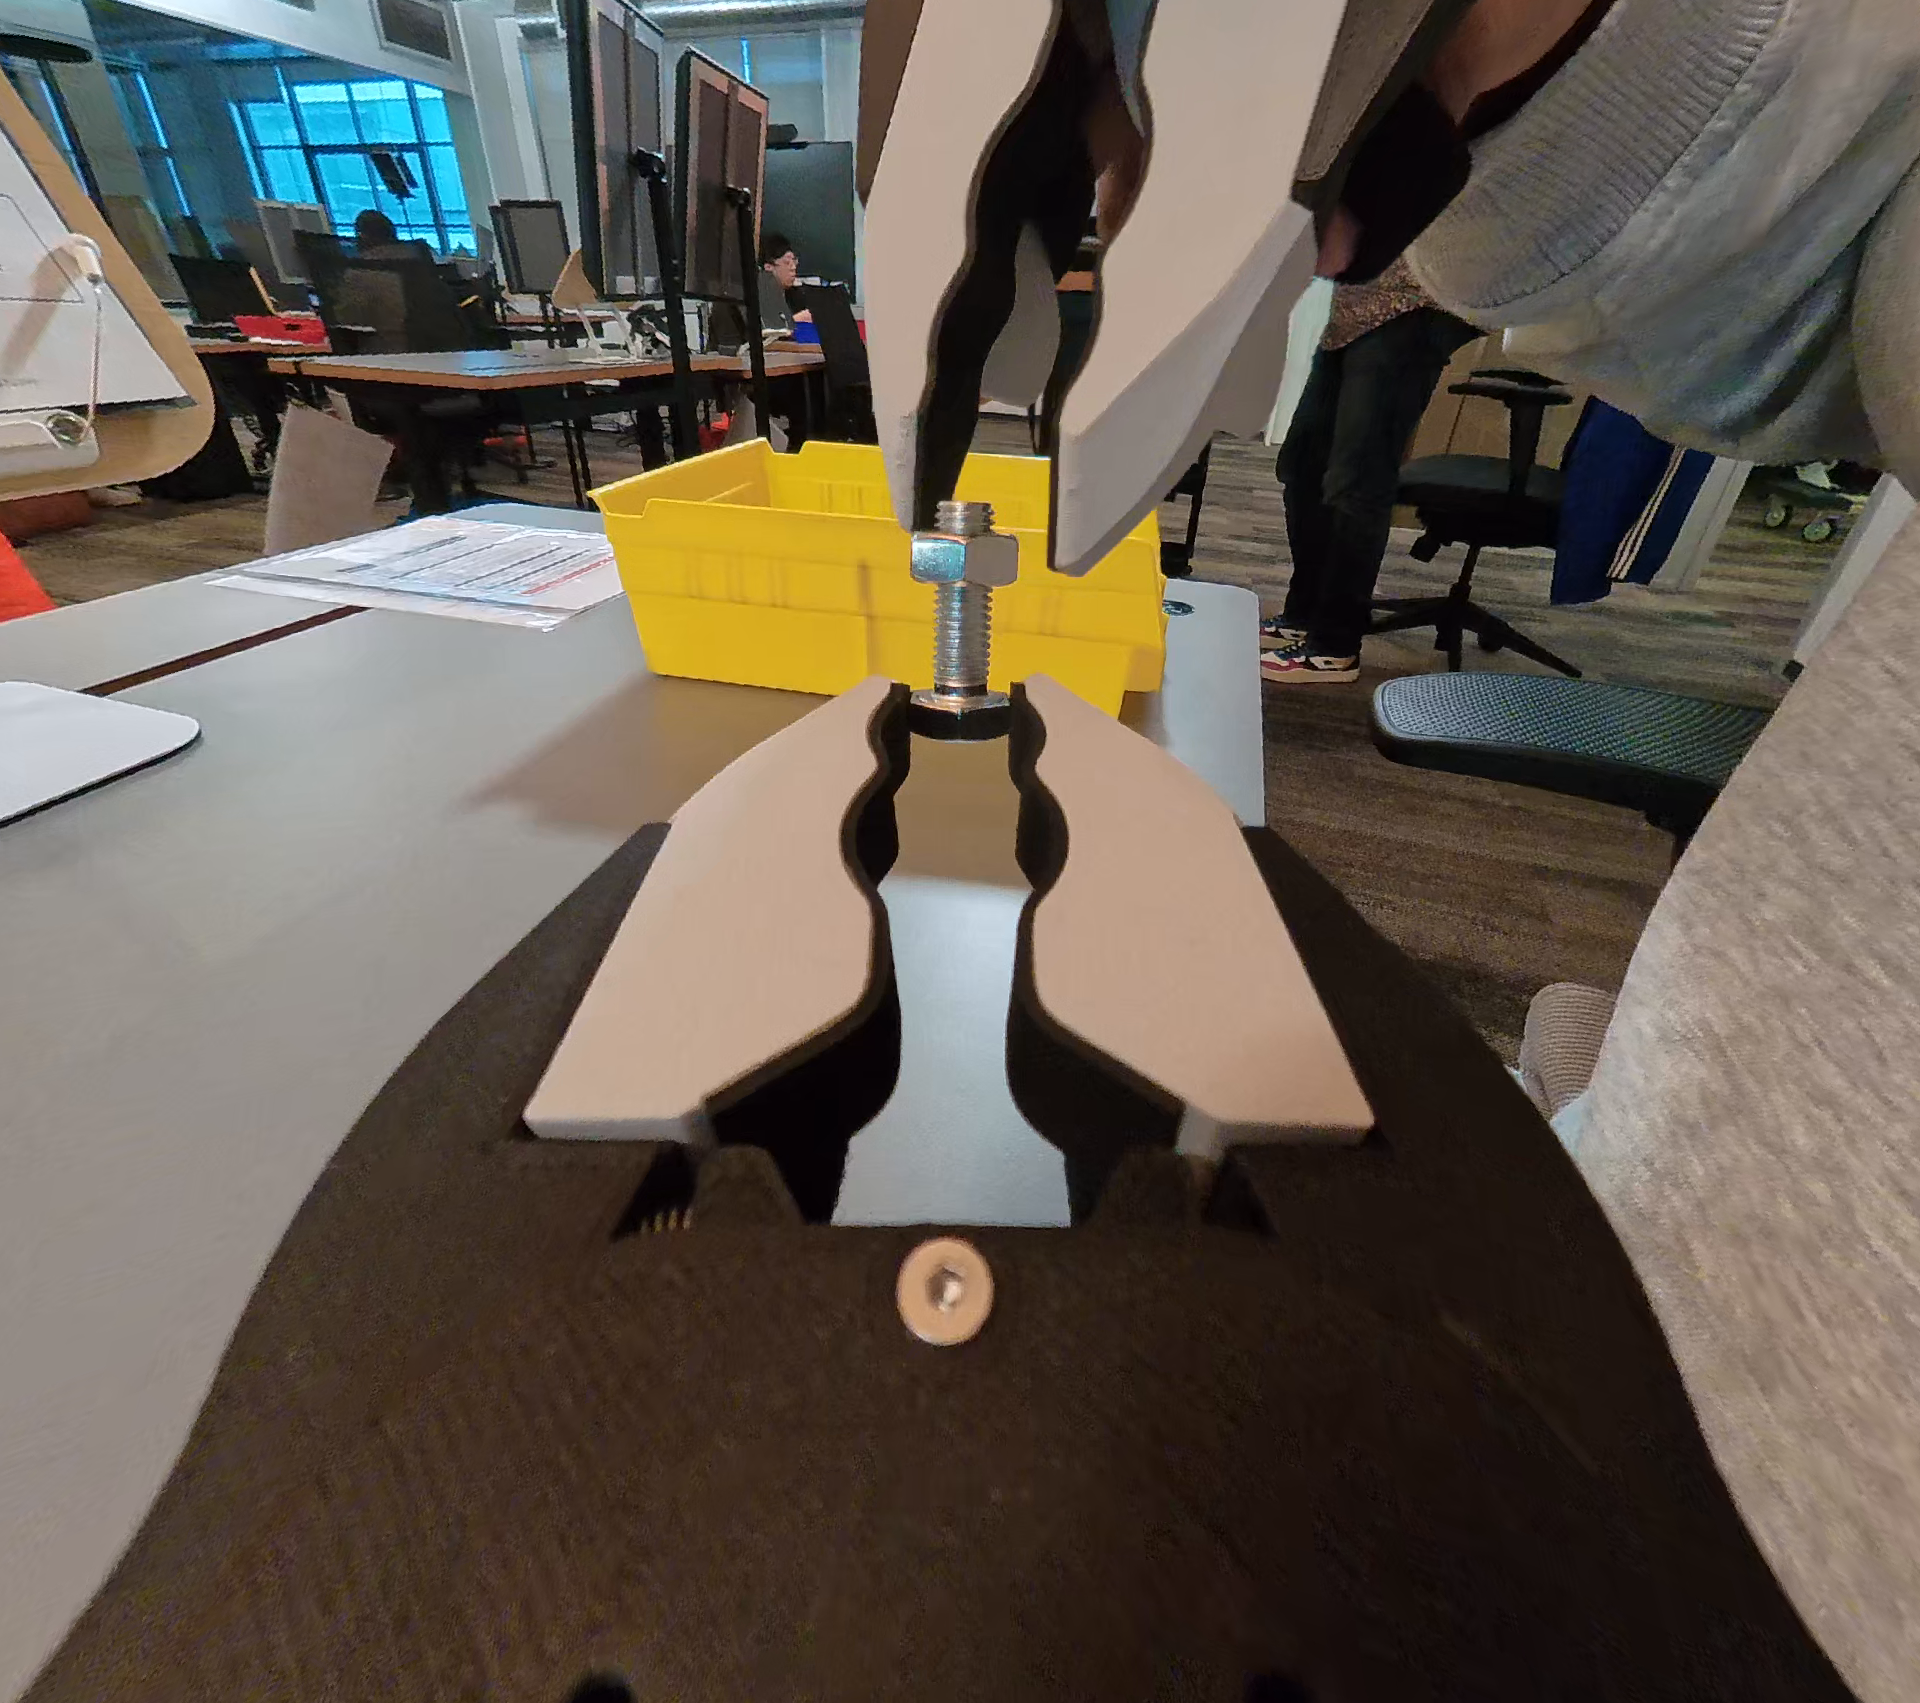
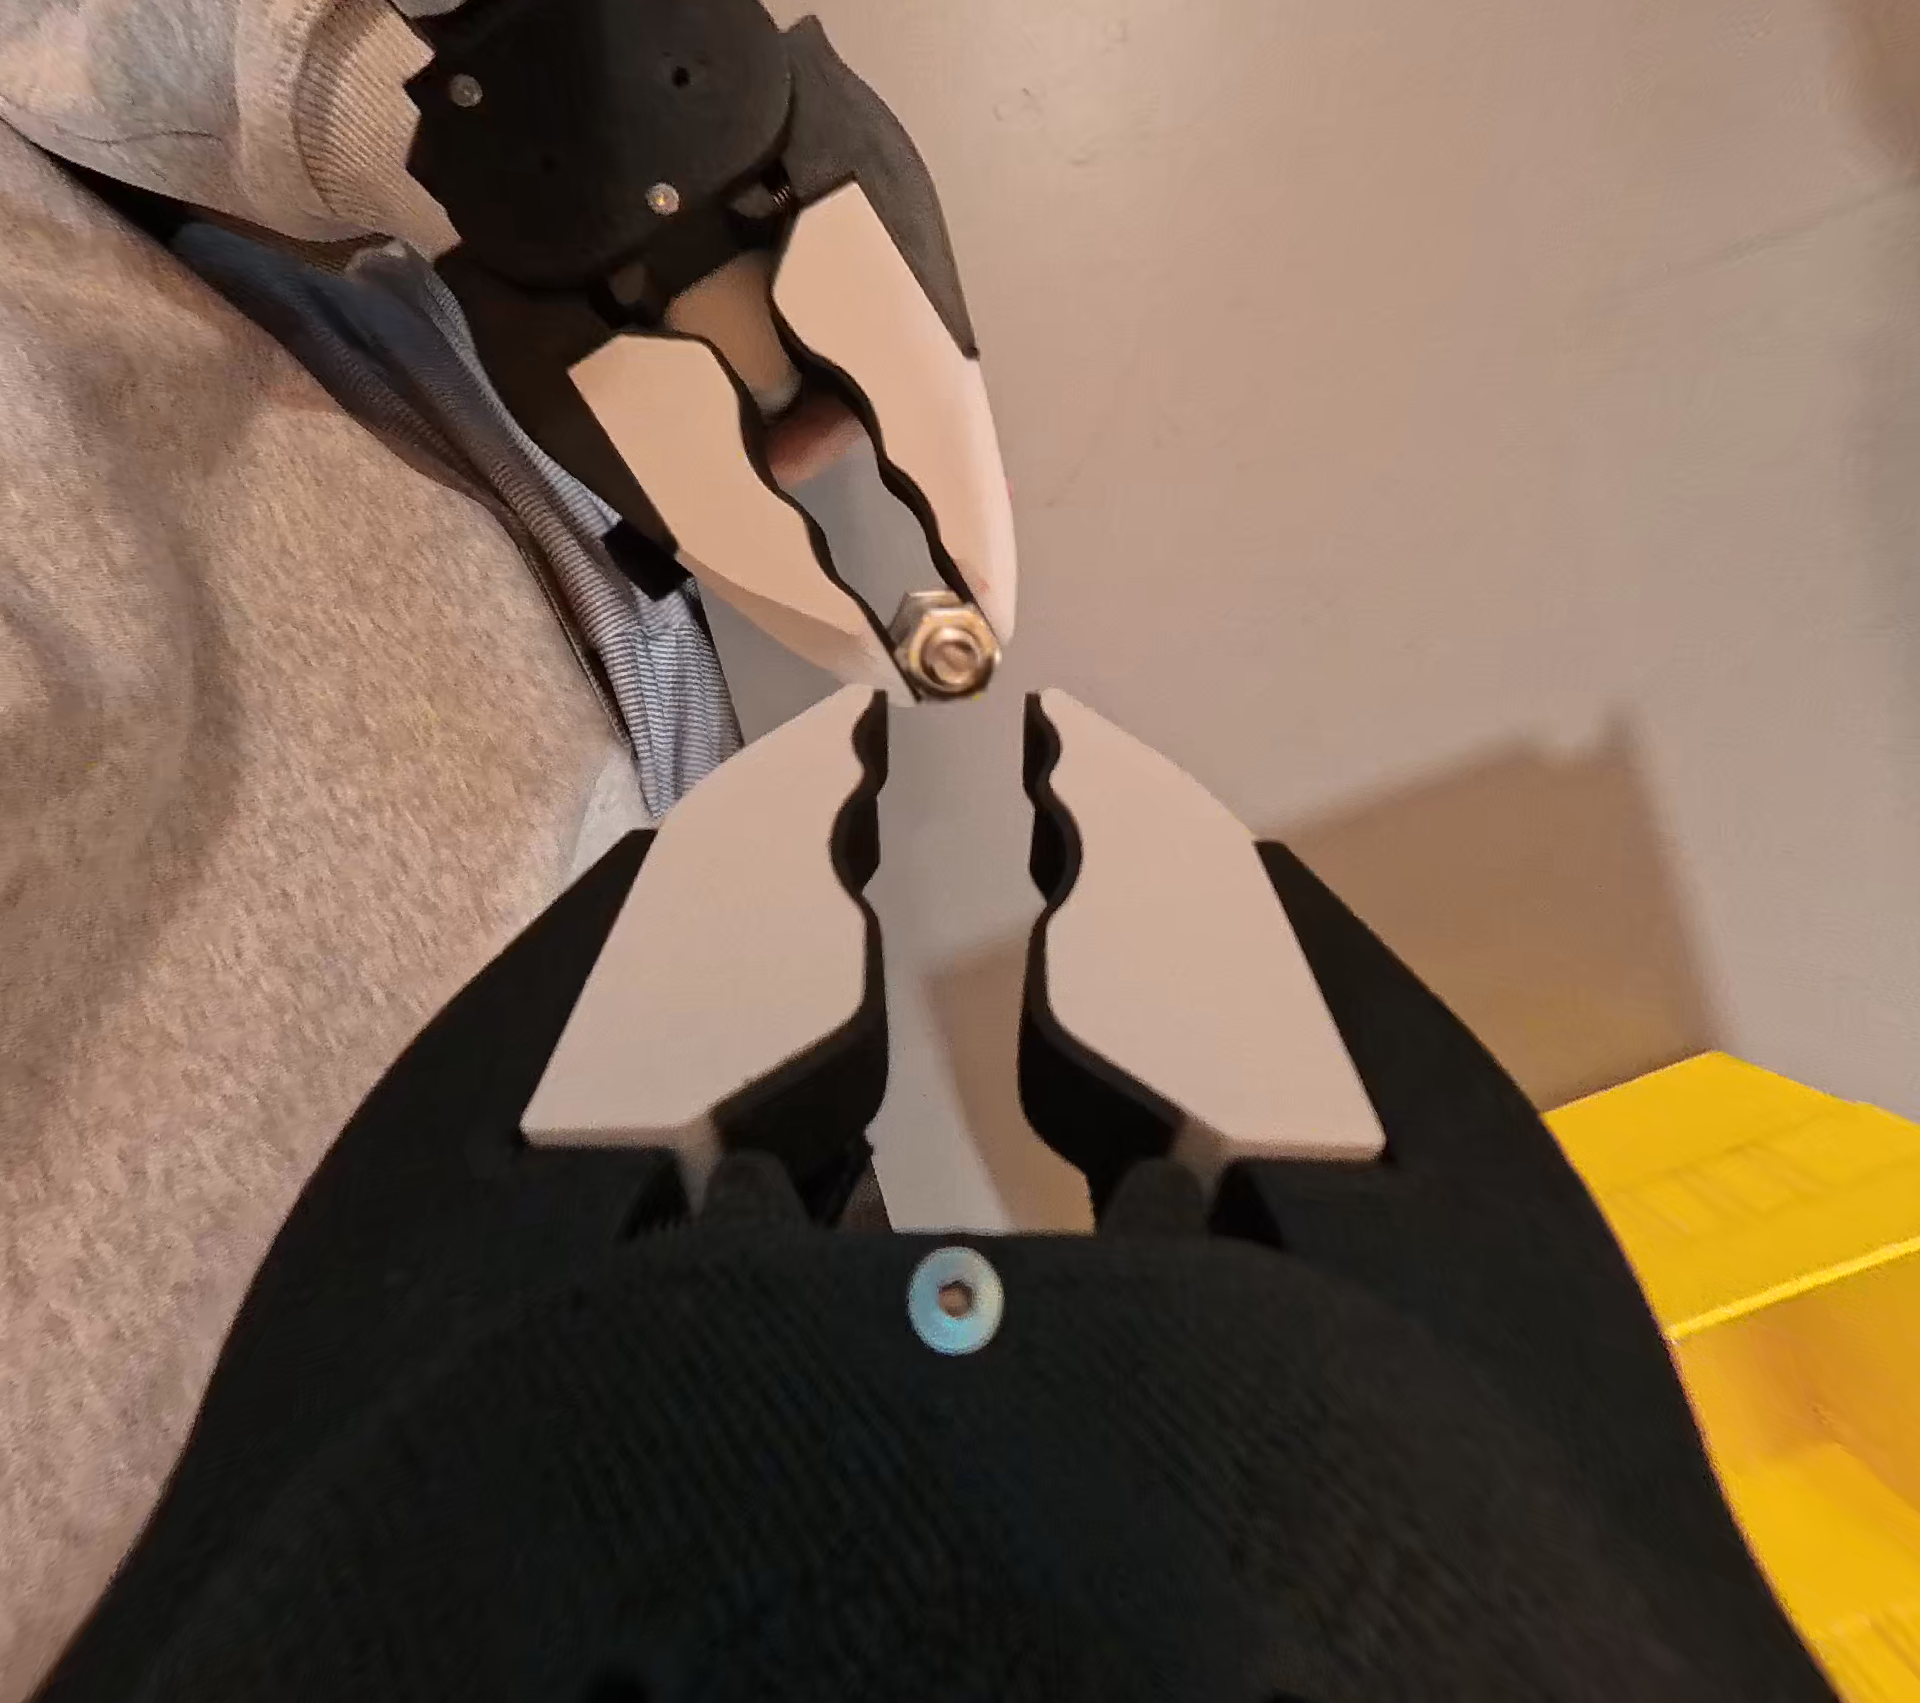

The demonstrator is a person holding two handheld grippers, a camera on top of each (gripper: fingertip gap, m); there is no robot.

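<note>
A silver bolt [image 1: 962, 635] stands upright with a hex nut [image 1: 964, 557] threaded near its top end. My left gripper [image 1: 956, 699] is shut on the bolt's head, just above the grey table [image 1: 312, 822]. My right gripper [image 1: 997, 526] comes down from above, open, with its tips on either side of the nut; one fingertip [image 1: 914, 479] touches the bolt's top. In the right wrist view, my right gripper [image 2: 956, 697] is open just short of the nut [image 2: 945, 651], which I see end-on, held in the left gripper [image 2: 943, 654].
A yellow plastic bin [image 1: 748, 573] stands on the table right behind the bolt, and it shows at the lower right [image 2: 1745, 1186]. Papers in a sleeve [image 1: 436, 562] and a white pad [image 1: 73, 744] lie at left. An office chair [image 1: 1558, 728] and a standing person [image 1: 1351, 458] are at right. Left and right tips are no more than a few centimetres apart.
</note>
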